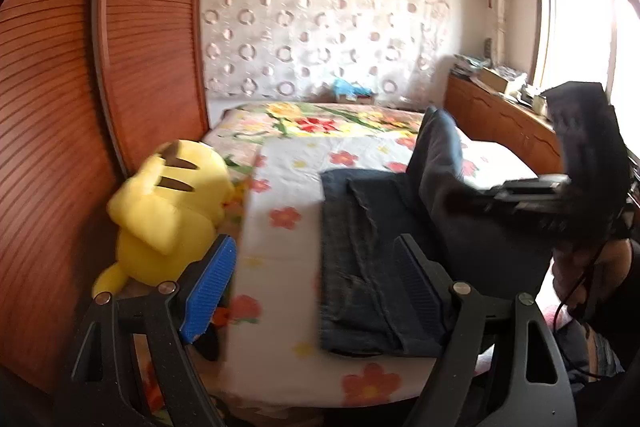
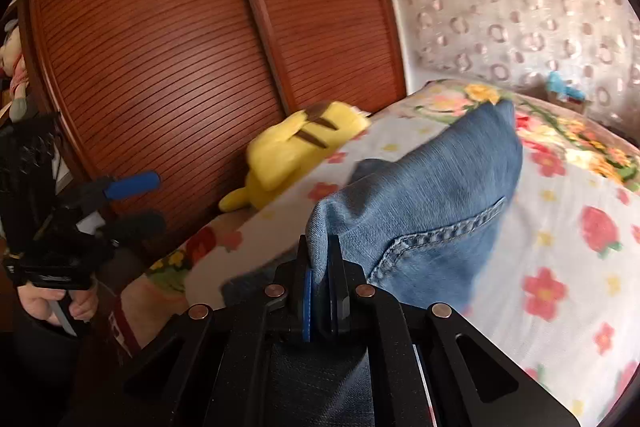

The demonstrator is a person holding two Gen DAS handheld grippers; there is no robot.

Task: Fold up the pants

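Dark blue jeans [image 1: 360,251] lie partly folded on the flowered bed sheet [image 1: 288,187]. My left gripper [image 1: 316,287] hangs above their near end, open, with nothing gripped between its blue pad [image 1: 212,287] and its dark pad [image 1: 416,287]. From the right, my right gripper [image 1: 452,203] holds one part of the jeans lifted off the bed. In the right wrist view the right gripper [image 2: 319,247] is shut on a fold of the denim [image 2: 420,195], whose pocket seam shows. The left gripper [image 2: 156,201] stands open at the left, held by a hand [image 2: 44,303].
A yellow plush toy [image 1: 168,203] lies at the bed's left edge, against louvred wooden wardrobe doors [image 1: 152,39]. A cluttered wooden cabinet [image 1: 500,123] runs along the right, under a bright window [image 1: 576,27]. Something small and blue [image 1: 348,89] sits at the head of the bed.
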